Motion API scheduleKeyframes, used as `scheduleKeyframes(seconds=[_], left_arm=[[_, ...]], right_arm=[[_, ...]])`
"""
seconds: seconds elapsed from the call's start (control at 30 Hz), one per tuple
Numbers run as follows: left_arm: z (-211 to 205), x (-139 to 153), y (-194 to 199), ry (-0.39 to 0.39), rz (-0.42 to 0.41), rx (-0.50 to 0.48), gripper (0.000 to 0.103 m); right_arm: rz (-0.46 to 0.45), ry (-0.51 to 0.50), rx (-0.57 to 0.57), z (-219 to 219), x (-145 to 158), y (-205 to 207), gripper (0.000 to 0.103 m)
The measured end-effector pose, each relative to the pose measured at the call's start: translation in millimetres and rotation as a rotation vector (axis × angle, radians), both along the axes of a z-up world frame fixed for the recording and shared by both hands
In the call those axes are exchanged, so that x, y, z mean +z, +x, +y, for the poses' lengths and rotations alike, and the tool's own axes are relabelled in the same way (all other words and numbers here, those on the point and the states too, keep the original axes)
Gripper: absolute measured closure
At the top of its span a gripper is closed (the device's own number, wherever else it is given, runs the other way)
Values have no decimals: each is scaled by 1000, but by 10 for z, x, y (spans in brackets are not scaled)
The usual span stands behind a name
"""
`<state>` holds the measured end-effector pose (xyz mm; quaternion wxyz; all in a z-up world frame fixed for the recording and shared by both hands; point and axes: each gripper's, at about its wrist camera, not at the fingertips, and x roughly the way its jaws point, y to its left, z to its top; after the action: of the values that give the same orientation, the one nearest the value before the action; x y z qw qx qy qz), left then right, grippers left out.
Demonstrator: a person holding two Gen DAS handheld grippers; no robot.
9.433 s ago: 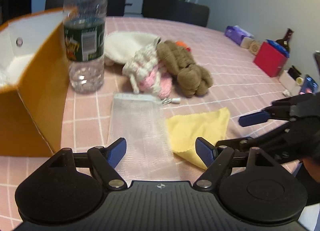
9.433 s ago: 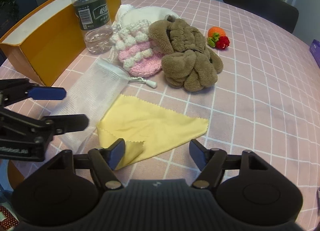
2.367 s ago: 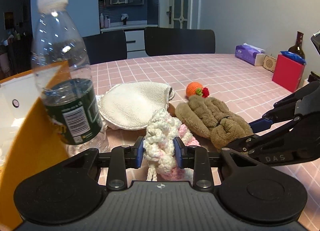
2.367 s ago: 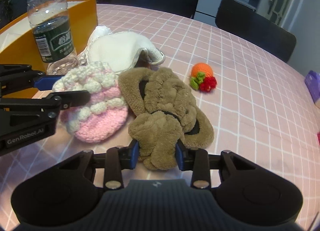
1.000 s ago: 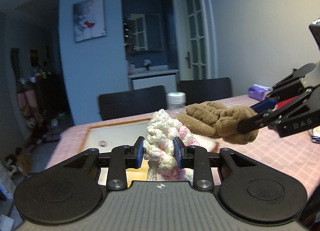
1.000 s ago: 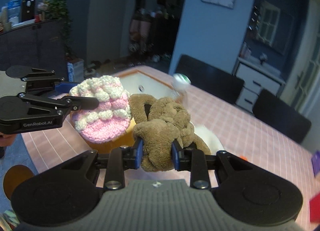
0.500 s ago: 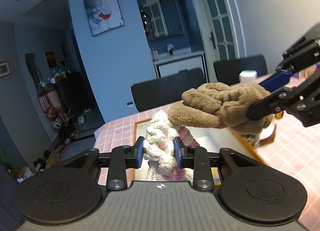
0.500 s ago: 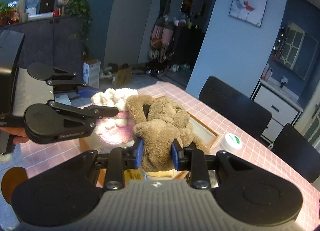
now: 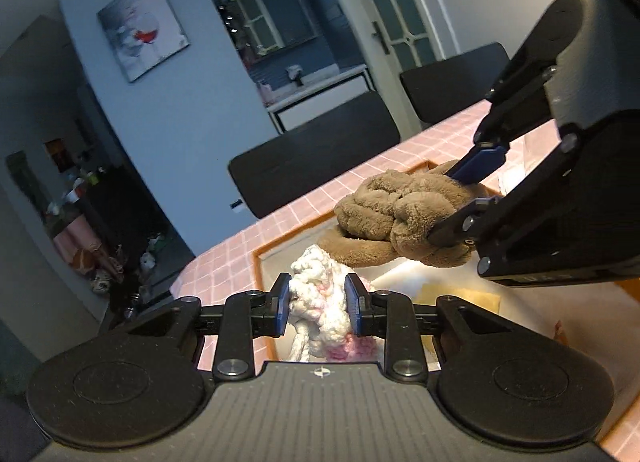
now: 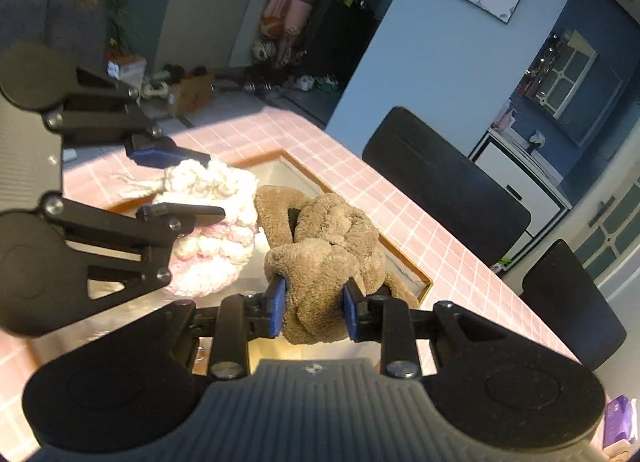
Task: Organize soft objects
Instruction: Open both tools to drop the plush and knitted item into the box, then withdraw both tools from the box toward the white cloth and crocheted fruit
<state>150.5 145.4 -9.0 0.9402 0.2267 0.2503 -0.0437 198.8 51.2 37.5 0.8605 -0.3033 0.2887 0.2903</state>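
Note:
My left gripper point(image 9: 318, 296) grips a white-and-pink knitted pouch point(image 9: 320, 314); its jaws are closing a little further on it. My right gripper point(image 10: 314, 302) is shut on a brown plush toy point(image 10: 332, 246). Both toys hang over the open orange box point(image 9: 256, 258) with a white inside. In the left wrist view the right gripper point(image 9: 460, 198) carries the plush toy point(image 9: 396, 214) just above and behind the pouch. Seen from the right wrist, the left gripper point(image 10: 192, 186) holds the pouch point(image 10: 216, 258) touching the plush toy's left side, above the box point(image 10: 404, 258).
The box stands on a pink checked tablecloth point(image 10: 440, 230), near the table's rounded edge point(image 9: 192, 274). A yellowish cloth point(image 9: 460, 298) lies on the box floor. Black chairs point(image 10: 444, 178) line the far side. The floor beyond holds clutter.
Both grippers have carried their toys further over the orange box and lower into it, tilting down. The water bottle has left both views.

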Motion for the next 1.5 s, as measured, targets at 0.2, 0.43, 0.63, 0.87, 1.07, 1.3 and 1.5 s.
scheduleKeyframes(seconds=[0.2,0.43,0.63,0.87,1.07,1.3,1.5], left_arm=[[11,-109,164,-35,70,19,71],[-11,-131,216,-16,137,61,66],[-19,-140,231,0,169,81,59],[17,13,150,-16,140,88,42],[29,190,-26,-19,102,127,42],[12,404,-404,-73,26,141,44],[-82,573,-827,-152,-88,115,44]], right_arm=[[60,-49,-25,106,-214,235,74],[132,-87,-51,187,-463,404,71],[128,-97,-47,190,-502,411,59],[117,-67,-15,164,-418,353,51],[73,-31,20,118,-216,168,44],[-6,47,56,-97,42,-252,44],[-15,147,33,-526,214,-596,44]])
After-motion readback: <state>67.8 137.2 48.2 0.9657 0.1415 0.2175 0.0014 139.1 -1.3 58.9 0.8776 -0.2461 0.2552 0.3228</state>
